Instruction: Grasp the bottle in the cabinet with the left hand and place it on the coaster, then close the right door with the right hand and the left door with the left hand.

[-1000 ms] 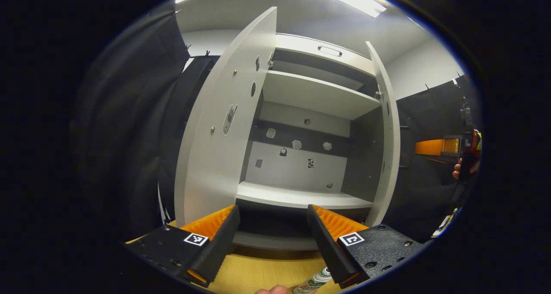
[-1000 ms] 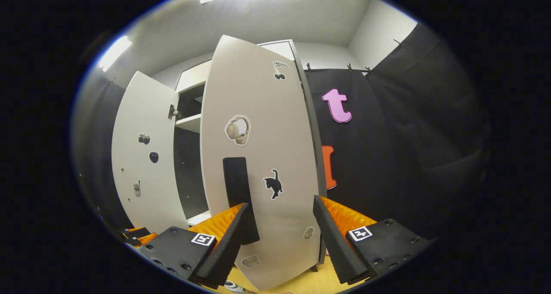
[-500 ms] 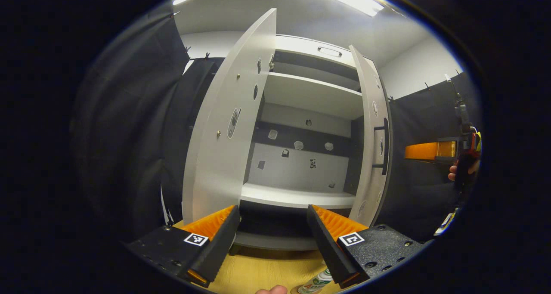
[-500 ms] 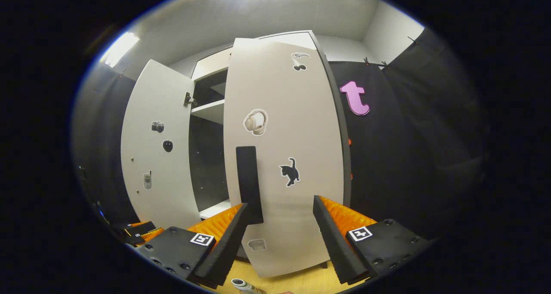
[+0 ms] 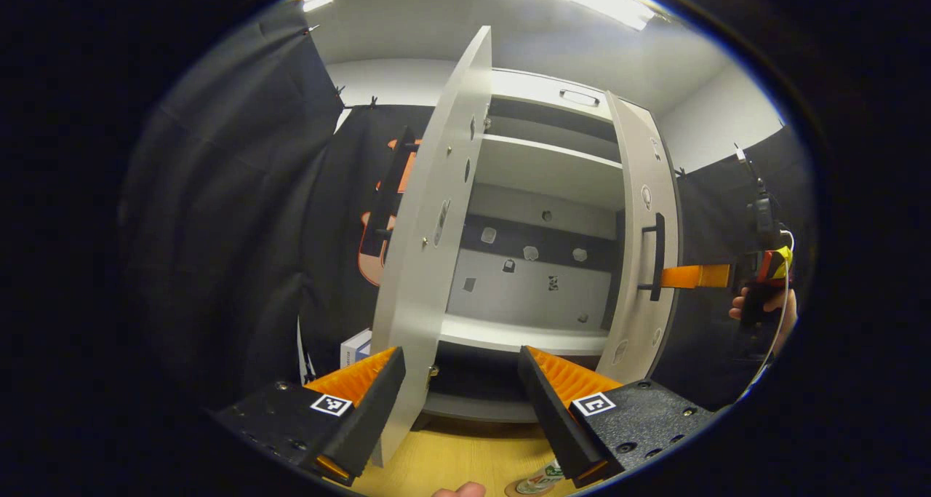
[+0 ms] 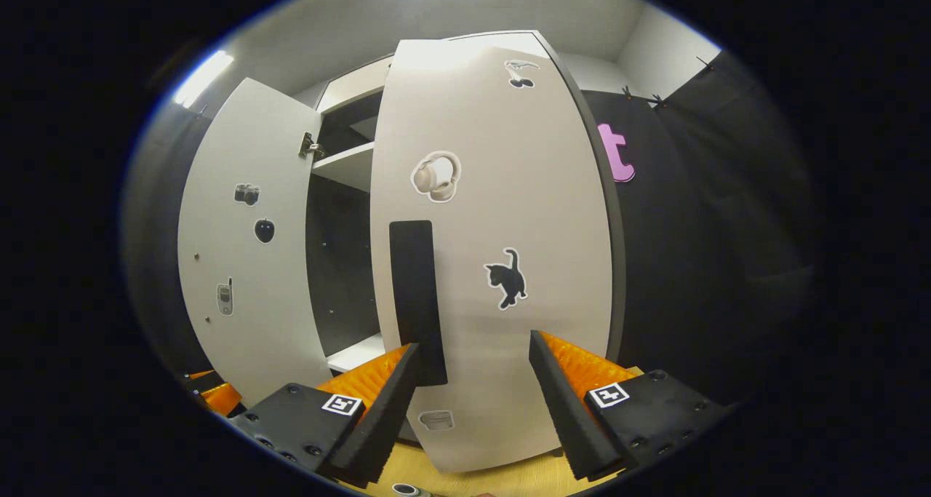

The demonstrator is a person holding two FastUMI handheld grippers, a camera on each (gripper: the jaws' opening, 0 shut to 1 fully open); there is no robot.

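Note:
The white cabinet (image 5: pixel 538 293) stands with both doors ajar. In the left gripper view the left door (image 5: pixel 429 264) shows nearly edge-on, its lower edge just right of my left finger. My left gripper (image 5: pixel 462 402) is open and holds nothing. The bottle (image 5: pixel 542 477) stands on the coaster (image 5: pixel 518 489) at the bottom edge. The right door (image 6: pixel 502 264) is swung partway in, and my right gripper (image 6: pixel 473 402) is open against its outer face beside the black handle (image 6: pixel 416 300). From the left gripper view, the right gripper (image 5: pixel 698 276) reaches the right door (image 5: pixel 644 249) near its handle.
The cabinet rests on a pale wooden tabletop (image 5: pixel 451 460). A small white box (image 5: pixel 355 347) sits behind the left door. A hand (image 5: pixel 760 308) holds the right gripper at the far right. Black cloth walls close in both sides. The cabinet shelves (image 5: pixel 509 333) are bare.
The right door has swung further toward shut with the right gripper following it. My left gripper has shifted left, so the left door now shows edge-on.

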